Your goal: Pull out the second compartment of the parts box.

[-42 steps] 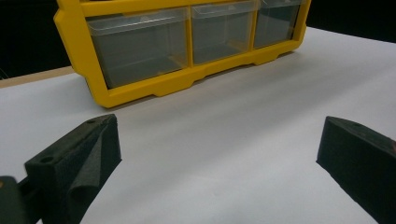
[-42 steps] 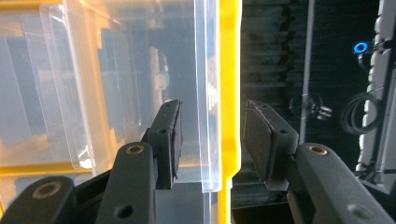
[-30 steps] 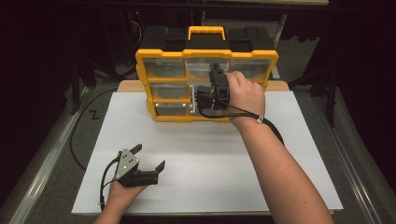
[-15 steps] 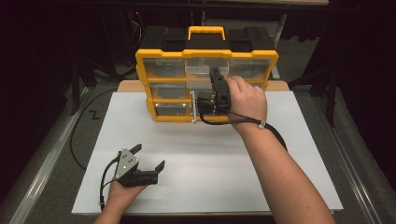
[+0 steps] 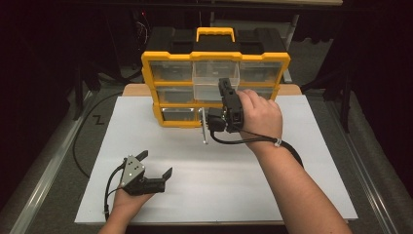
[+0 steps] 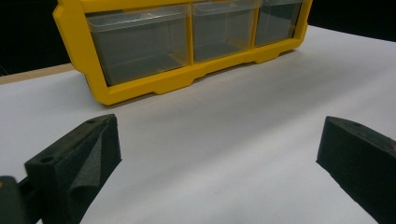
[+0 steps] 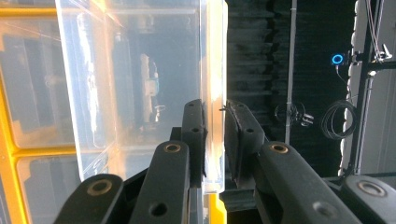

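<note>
Black and spread wide, our left gripper [image 5: 155,165] rests on the white sheet [image 5: 219,165] with the yellow organizer [image 6: 154,86] ahead of its fingers, while our right gripper [image 7: 214,116] pinches the front wall of the clear drawer [image 7: 140,84] between its fingers.

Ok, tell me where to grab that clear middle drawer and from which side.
Grip the clear middle drawer by its thin front wall, coming from the person's side with one jaw inside and one outside. It juts out of the yellow organizer with its top open, and the right gripper is already clamped on that wall.
</note>
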### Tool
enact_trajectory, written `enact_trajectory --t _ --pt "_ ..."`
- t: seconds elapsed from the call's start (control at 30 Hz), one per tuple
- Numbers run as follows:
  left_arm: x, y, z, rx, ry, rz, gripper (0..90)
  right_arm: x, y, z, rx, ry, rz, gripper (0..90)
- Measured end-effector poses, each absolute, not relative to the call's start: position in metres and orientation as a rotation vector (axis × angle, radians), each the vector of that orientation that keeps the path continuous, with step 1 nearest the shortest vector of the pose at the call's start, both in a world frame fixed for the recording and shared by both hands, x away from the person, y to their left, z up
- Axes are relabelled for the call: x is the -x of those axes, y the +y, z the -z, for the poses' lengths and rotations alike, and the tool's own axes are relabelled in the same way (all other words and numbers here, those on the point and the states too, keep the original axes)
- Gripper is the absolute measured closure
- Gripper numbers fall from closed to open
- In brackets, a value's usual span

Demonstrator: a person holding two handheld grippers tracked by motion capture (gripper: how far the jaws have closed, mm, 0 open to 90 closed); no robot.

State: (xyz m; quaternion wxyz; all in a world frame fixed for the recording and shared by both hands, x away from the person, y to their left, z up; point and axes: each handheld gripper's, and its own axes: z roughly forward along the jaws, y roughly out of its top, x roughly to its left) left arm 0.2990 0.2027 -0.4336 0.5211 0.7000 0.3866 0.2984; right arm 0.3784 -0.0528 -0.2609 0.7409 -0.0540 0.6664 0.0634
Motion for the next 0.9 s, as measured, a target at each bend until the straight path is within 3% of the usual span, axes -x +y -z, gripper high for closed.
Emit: enact_trajectory --t 0.9 --pt "-0.298 0.204 0.432 -1.67 0.92 -0.706 0.4 -0.365 -0.057 0.268 0.124 1.444 -0.178 79.3"
